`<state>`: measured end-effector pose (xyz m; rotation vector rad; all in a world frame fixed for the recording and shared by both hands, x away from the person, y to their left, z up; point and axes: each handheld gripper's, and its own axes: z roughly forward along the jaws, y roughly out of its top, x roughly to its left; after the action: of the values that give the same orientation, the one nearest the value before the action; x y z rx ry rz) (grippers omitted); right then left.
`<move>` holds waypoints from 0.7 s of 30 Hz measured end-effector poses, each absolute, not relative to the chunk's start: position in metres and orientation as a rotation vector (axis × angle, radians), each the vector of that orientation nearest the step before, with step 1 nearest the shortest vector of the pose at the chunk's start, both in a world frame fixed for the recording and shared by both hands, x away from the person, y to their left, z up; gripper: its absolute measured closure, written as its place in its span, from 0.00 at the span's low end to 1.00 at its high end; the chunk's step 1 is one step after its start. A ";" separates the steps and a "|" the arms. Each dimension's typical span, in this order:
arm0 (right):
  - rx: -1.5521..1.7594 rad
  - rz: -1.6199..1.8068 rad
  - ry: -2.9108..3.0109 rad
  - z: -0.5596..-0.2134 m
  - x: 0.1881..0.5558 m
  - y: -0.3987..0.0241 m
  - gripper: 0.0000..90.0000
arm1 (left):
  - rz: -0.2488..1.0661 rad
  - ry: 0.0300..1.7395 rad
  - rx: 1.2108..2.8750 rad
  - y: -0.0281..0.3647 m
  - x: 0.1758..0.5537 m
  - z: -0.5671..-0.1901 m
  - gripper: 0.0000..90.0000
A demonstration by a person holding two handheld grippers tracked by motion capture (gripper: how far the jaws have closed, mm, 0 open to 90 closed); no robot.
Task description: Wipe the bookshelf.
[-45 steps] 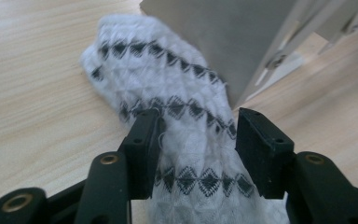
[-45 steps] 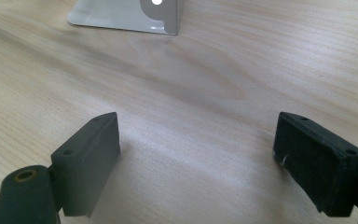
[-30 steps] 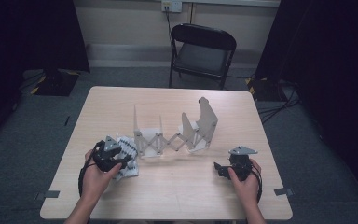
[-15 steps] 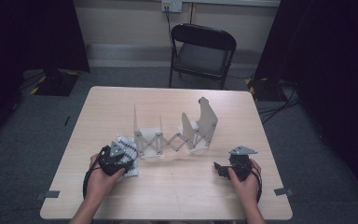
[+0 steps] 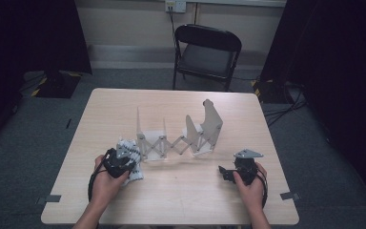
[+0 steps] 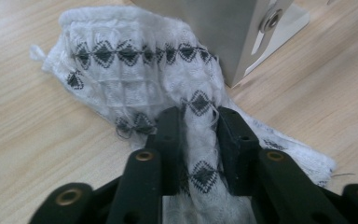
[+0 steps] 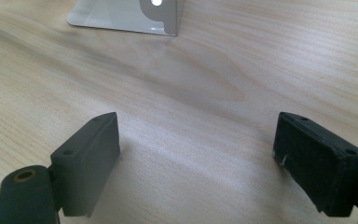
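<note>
The wooden table (image 5: 181,200) is carrying everything, with a black folding chair (image 5: 207,55) standing on the floor beyond its far edge. A metal scissor-type rack (image 5: 178,138) is standing near the middle of the table, its upright plates joined by a crossed lattice (one plate corner and its rivet are showing at the top of the left gripper view (image 6: 223,32); a flat foot of it is showing at the top of the right gripper view (image 7: 130,14)).

A white cloth (image 5: 129,160) with black diamond patterning is lying toward the near left corner of the table, just beside the rack's left end, its far edge touching or nearly touching the rack's base plate. In the left gripper view the cloth (image 6: 135,79) is lying crumpled on the wood, with one raised fold running back between the black jaws.

The left gripper (image 6: 199,135) is pinching that fold: its jaws have just been closing and both pads are pressing on the fabric. From above, the left gripper (image 5: 119,162) is sitting over the cloth's near part.

The right gripper (image 5: 228,172) is resting near the near right corner, well apart from the cloth. Its jaws are standing wide apart over bare wood, right gripper (image 7: 196,154) holding nothing.
</note>
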<state>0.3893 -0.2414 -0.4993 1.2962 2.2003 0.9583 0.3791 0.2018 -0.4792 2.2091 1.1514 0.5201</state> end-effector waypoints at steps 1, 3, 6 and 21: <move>1.297 0.958 2.201 -0.499 0.389 -0.241 0.15 | 0.513 1.151 2.210 0.202 0.380 -0.479 0.82; 1.298 0.958 2.201 -0.499 0.389 -0.241 0.15 | 0.518 1.148 2.207 0.203 0.380 -0.479 0.83; 1.298 0.959 2.201 -0.499 0.389 -0.241 0.15 | 0.506 1.161 2.180 0.204 0.379 -0.480 0.84; 1.295 0.960 2.202 -0.499 0.390 -0.241 0.15 | 0.471 1.182 2.113 0.212 0.384 -0.437 0.86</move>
<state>0.3896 -0.2413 -0.4994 1.2955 2.2017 0.9599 0.3838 0.2120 -0.4367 2.1128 1.1822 0.4714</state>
